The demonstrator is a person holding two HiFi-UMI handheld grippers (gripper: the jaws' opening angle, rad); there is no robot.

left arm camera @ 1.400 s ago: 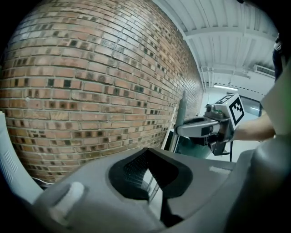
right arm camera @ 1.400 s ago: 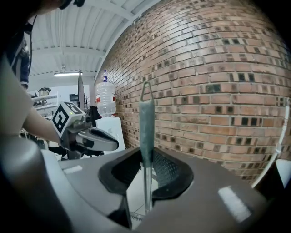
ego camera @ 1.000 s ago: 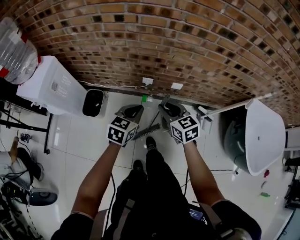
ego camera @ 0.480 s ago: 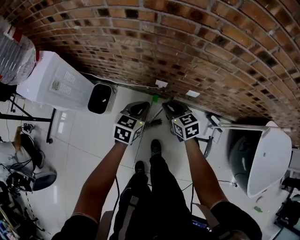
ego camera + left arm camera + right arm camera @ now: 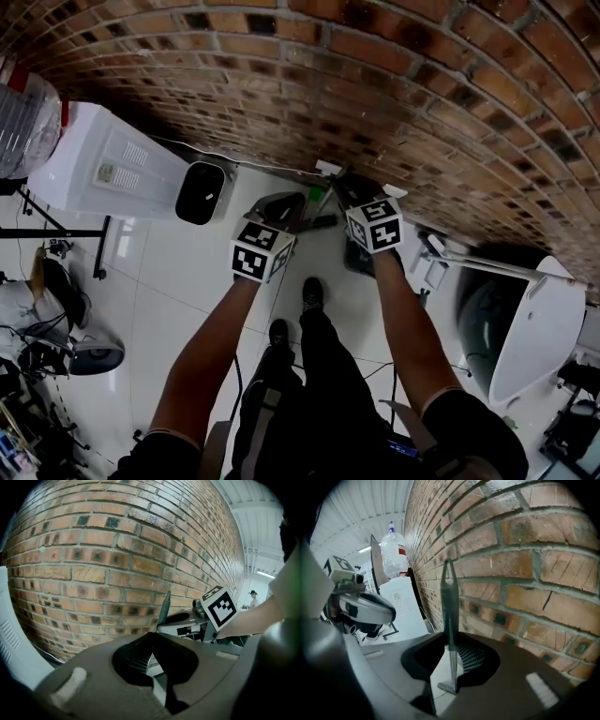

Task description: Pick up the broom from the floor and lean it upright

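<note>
Broom (image 5: 450, 616): thin grey stick w/ a green cap (image 5: 317, 195) on top. It stands upright just beside the brick wall (image 5: 520, 573), between my two claws. My right claw (image 5: 450, 637) is clamped on the stick at the tips. My left claw (image 5: 150, 637) sits just beside it, tips together, nothing in them.

Hard to see:
- Brush end is mostly covered by both claws in the head view. In the right gripper view only a small grey foot shows low between the jaws, over the white floor (image 5: 178, 281).
- In the left gripper view the lower stick is cut off behind my right claw.
- Can't tell if the stick touches the bricks.
</note>
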